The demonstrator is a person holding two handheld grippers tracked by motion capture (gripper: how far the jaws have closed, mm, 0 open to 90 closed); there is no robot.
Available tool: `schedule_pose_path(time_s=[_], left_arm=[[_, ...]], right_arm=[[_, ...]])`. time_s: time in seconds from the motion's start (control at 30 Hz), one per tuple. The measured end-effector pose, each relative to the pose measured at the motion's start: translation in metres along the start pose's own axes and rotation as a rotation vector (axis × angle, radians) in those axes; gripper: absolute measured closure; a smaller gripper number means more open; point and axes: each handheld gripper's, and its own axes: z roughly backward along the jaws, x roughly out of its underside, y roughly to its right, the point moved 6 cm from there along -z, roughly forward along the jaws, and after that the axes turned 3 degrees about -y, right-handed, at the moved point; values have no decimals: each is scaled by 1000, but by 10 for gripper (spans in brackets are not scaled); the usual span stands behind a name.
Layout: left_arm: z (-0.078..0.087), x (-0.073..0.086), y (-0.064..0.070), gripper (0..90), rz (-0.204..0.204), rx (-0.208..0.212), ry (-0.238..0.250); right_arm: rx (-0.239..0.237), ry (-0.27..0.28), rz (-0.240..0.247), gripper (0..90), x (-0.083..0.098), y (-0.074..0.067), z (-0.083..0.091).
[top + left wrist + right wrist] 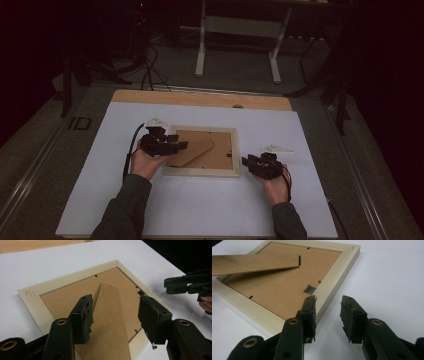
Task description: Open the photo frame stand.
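A pale wooden picture frame (200, 171) lies face down on the white board, its brown backing up. A cardboard stand leg (197, 147) slants across the backing. My left gripper (181, 145) hovers over the frame's left half. In the left gripper view its jaws (116, 302) stand open on either side of the stand leg (110, 322), with a gap at the right pad. My right gripper (246, 161) sits at the frame's right side. It (328, 302) is open, one jaw over the frame's rim (337, 272), the other over the bare board.
The white board (200, 210) covers a wooden table whose far edge (200, 97) shows. A small pale flat piece (277, 148) lies right of the frame, behind my right hand. Another desk's white legs (201, 45) and cables stand on the floor beyond.
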Motion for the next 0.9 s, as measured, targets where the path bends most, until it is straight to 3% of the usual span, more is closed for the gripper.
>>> schedule_pose_path(time_s=[0.53,0.73,0.9], left_arm=[[-16,0,-4,429,8,4,-53],[-25,4,-5,403,-1,-7,-94],[-31,7,-4,399,-8,10,-121]], right_arm=[[-4,-2,2,638,0,-1,0],[-5,-4,0,635,0,0,0],[-6,-5,1,635,0,0,-1]])
